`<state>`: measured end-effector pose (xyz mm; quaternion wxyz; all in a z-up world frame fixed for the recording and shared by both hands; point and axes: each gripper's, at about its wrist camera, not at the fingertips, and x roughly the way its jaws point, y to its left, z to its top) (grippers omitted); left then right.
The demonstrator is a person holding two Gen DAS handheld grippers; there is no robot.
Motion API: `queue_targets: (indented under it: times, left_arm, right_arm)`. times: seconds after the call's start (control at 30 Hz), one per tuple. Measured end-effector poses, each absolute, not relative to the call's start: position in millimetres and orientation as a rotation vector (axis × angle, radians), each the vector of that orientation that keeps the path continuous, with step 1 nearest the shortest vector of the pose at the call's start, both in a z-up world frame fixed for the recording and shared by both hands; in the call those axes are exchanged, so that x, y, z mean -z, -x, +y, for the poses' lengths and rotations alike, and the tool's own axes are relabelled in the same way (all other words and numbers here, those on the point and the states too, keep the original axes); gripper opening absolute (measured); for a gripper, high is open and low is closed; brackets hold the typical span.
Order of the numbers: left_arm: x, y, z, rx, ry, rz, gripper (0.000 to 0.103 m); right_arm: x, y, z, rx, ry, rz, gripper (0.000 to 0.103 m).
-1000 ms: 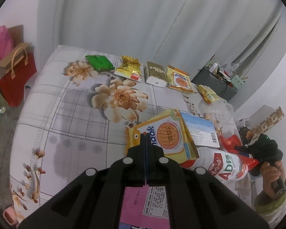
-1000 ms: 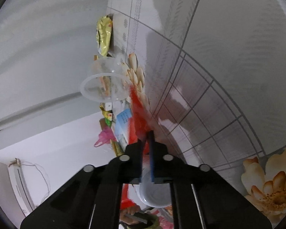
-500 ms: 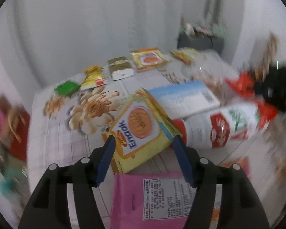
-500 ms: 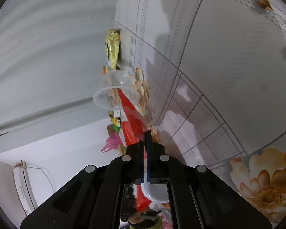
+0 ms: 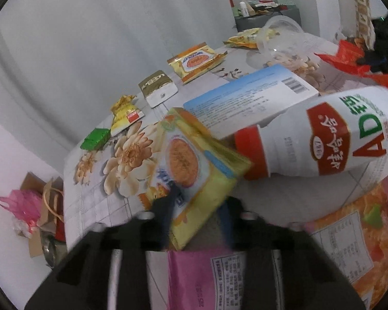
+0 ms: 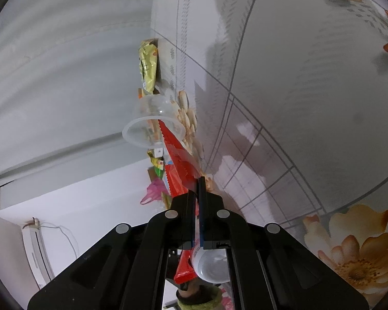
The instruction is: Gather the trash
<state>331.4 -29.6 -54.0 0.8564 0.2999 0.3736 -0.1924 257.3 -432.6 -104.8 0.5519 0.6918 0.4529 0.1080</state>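
Observation:
My left gripper (image 5: 199,209) is open, its blurred fingers on either side of the near corner of a yellow snack packet (image 5: 194,165) lying on the flowered tablecloth (image 5: 95,201). A blue-and-white card (image 5: 248,100) rests on the packet and on a white AD bottle (image 5: 323,139) lying on its side. My right gripper (image 6: 197,184) is shut on a red wrapper (image 6: 179,160), whose far tip reaches into the mouth of a clear plastic cup (image 6: 154,124). The red wrapper (image 5: 349,62) and the cup (image 5: 282,33) also show in the left wrist view at the far right.
Several snack packets lie in a row along the far edge: green (image 5: 95,138), yellow (image 5: 125,113), gold-and-white (image 5: 156,87), orange-yellow (image 5: 196,62). A pink packet (image 5: 207,279) and an orange packet (image 5: 354,235) lie near me. Bags (image 5: 31,206) stand on the floor at the left.
My left gripper has opened and swung right and closer, its fingers now around the yellow packet's corner. My right gripper stays shut on the red wrapper, which has moved up to the cup's mouth.

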Motion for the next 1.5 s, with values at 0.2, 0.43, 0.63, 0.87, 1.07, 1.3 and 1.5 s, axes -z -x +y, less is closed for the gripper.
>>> queue_targets:
  times: [0.2, 0.43, 0.63, 0.87, 1.07, 1.3, 1.5]
  left_arm:
    - [34.7, -334.8, -16.7, 0.37, -0.525, 0.753, 0.001]
    - [-2.3, -322.3, -2.6, 0.352, -0.413, 0.676, 0.001]
    - [-40.4, -299.9, 7.8, 0.356, -0.305, 0.603, 0.001]
    - [-76.0, -263.0, 13.2, 0.415, -0.172, 0.557, 0.001]
    - [-82.8, -227.0, -1.1, 0.482, -0.121, 0.54, 0.001]
    - [-83.7, -190.3, -29.0, 0.598, -0.029, 0.543, 0.001]
    - [-79.8, -164.3, -60.9, 0.696, 0.003, 0.563, 0.001]
  right_arm:
    - [101.3, -250.6, -435.1, -0.281, -1.648, 1.046, 0.0]
    - [86.5, -240.8, -439.7, -0.321, -1.66, 0.998, 0.0]
    - [67.5, -231.7, -444.5, -0.351, -1.657, 0.959, 0.0]
    - [46.2, -204.9, -454.9, -0.379, -1.648, 0.914, 0.0]
    - [33.3, -176.4, -469.5, -0.381, -1.641, 0.878, 0.0]
    - [15.8, -125.4, -489.4, -0.348, -1.65, 0.818, 0.0]
    - [10.4, -82.3, -507.5, -0.326, -1.664, 0.76, 0.0]
